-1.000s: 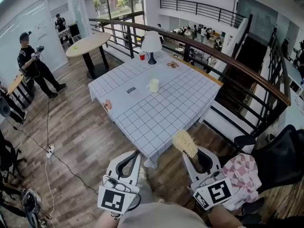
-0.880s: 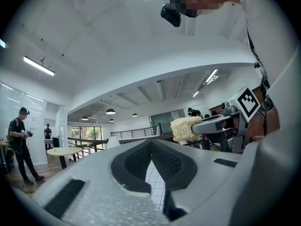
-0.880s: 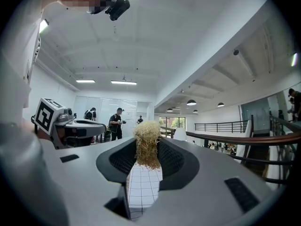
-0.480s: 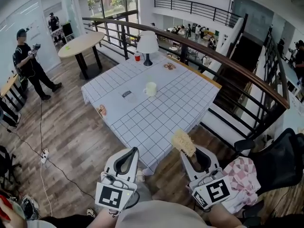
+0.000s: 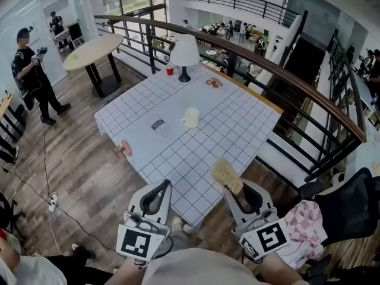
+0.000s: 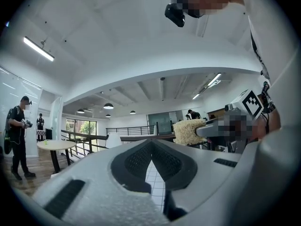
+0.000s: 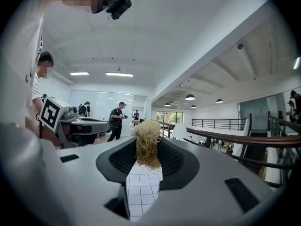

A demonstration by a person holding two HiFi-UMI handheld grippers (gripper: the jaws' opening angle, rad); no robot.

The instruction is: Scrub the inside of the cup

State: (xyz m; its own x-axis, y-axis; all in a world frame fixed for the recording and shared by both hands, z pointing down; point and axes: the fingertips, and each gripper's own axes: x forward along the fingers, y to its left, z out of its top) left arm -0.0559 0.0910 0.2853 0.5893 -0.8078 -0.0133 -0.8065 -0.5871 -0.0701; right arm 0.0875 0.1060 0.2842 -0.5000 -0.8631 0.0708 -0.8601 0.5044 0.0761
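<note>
No words, numbers or brand names can be read. A small dark card (image 5: 158,124) lies on the table (image 5: 237,123) just left of the cup (image 5: 191,117), its pale print too small to read. The cubes on the left gripper (image 5: 161,187) and right gripper (image 5: 243,192) carry only black-and-white square patterns.

The left gripper (image 6: 151,144) has its jaws pressed together and empty over a grid tablecloth (image 6: 154,185); beside it the right gripper (image 6: 203,129) grips a straw-coloured scrubber (image 6: 188,131).
</note>
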